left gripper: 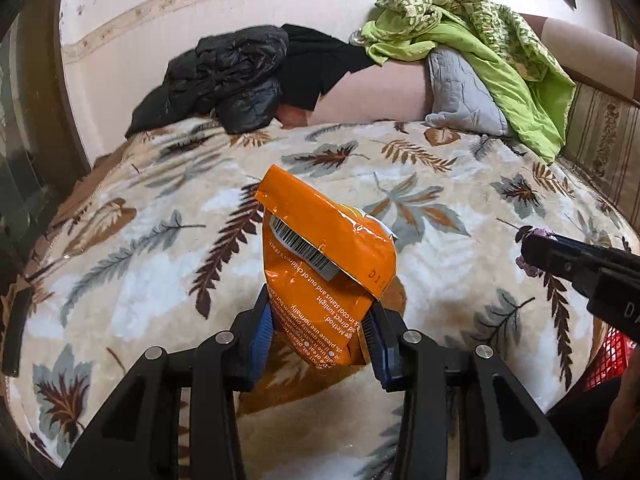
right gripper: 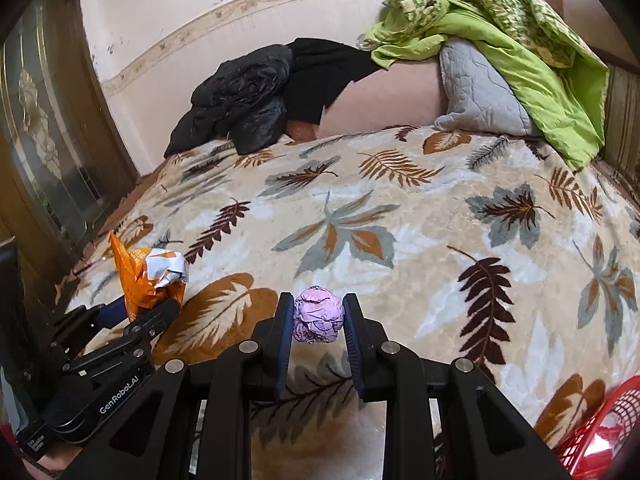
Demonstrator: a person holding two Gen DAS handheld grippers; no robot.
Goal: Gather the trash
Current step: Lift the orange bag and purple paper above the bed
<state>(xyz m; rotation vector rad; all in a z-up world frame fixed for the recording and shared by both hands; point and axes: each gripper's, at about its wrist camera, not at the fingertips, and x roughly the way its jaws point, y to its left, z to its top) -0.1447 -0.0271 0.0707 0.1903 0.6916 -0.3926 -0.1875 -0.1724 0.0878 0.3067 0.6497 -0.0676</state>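
Observation:
My left gripper is shut on an orange foil snack bag, which stands up between its blue pads above the leaf-patterned blanket. The bag also shows in the right wrist view, with the left gripper at lower left. My right gripper is shut on a crumpled purple paper ball, held just above the blanket. In the left wrist view the right gripper enters from the right with the purple ball at its tip.
A red mesh basket sits at the lower right, also seen in the left wrist view. Black clothes, a grey pillow and a green cover lie at the far end. A wooden door stands at left.

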